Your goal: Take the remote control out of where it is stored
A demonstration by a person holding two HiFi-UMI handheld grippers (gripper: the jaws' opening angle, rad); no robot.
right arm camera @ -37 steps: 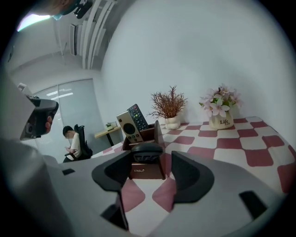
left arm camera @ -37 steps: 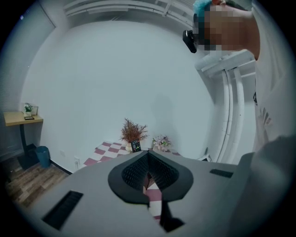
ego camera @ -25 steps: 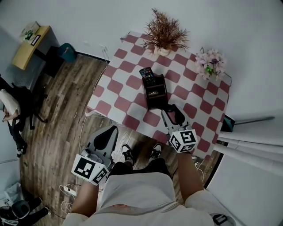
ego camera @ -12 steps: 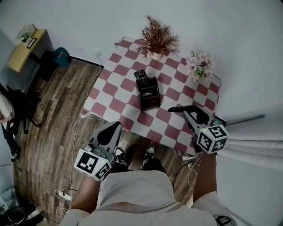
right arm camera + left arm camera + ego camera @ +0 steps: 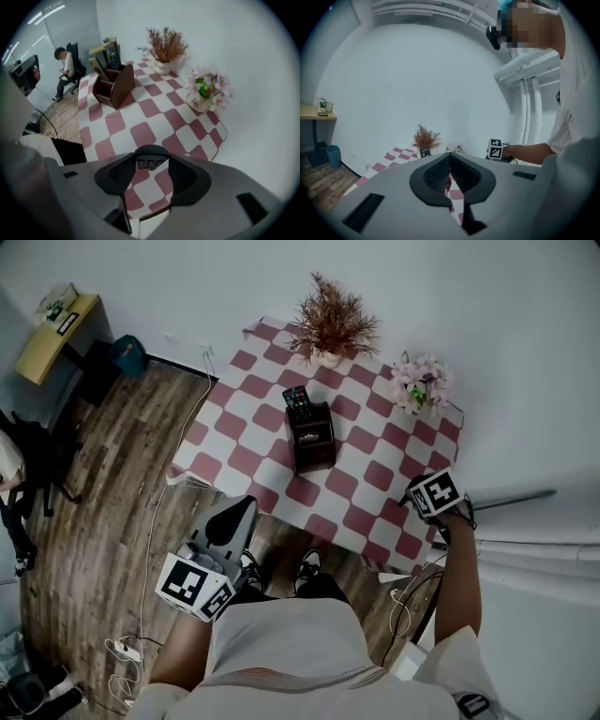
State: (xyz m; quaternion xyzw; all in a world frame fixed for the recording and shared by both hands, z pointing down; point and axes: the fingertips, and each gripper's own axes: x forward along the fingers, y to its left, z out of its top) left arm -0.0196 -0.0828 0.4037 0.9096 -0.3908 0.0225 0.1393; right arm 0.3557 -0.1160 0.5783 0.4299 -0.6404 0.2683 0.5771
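right tongs (image 5: 150, 158) gripping what looks like remote control (image 5: 149, 164), left tongs (image 5: 450, 157) closed

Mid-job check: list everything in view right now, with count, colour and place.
checked cloth-covered table: one, pink and white, against the white wall
wooden holder box: one, dark brown, mid-table
black remote control: one, standing in the holder box's far end
small dark buttoned remote: one, between the right gripper's jaws
dried plant in a white pot: one, reddish-brown, far table edge
flower bunch: one, pink, far right table corner
yellow desk: one, far left
teal bin: one, on the floor beside the desk
seated person: one, on a chair beyond the table
left hand-held gripper: grey, jaws together, empty, above the floor
right hand-held gripper: grey, closed on the small remote, at the table's right edge
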